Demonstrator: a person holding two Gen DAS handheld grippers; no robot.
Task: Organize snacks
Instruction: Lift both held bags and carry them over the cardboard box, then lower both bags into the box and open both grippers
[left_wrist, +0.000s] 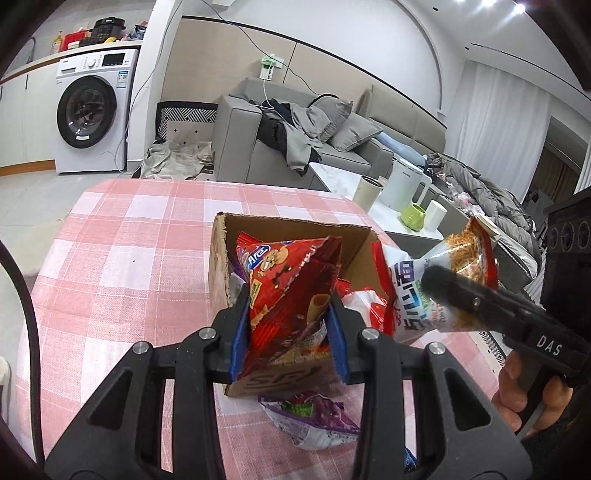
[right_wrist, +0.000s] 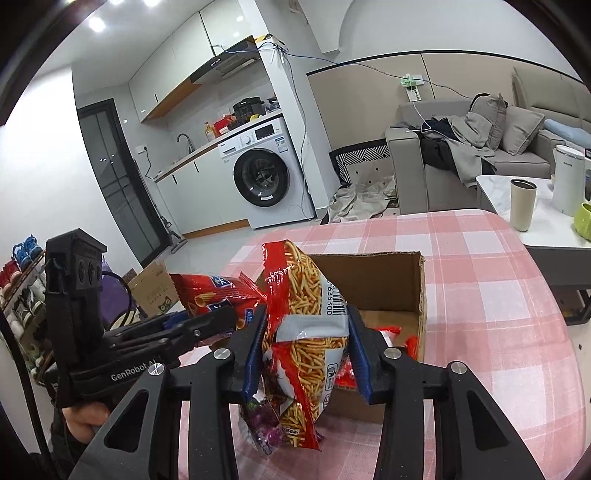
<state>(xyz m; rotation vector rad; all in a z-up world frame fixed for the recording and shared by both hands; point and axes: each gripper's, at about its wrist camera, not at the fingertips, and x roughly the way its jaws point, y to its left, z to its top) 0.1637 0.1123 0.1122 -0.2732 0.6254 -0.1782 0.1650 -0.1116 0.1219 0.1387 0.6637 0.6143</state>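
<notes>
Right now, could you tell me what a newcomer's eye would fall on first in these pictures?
Two crinkled snack bags held up over the open cardboard box on the pink checked tablecloth: the left gripper clamps a red bag, the right gripper a noodle-stick bag. A purple bag lies before the box.

The red snack bag (left_wrist: 291, 291) hides most of the cardboard box (left_wrist: 295, 232) interior.

Open-topped brown cardboard box (left_wrist: 295, 236) sits mid-worktop, mouth partly filled by red snack packets; its back right corner is bare. Pink-and-white checked cloth worktop (left_wrist: 129, 258) is free left of and behind the box. A purple snack bag (left_wrist: 310, 421) lies against the box's near wall, blocking the low approach there.
</notes>
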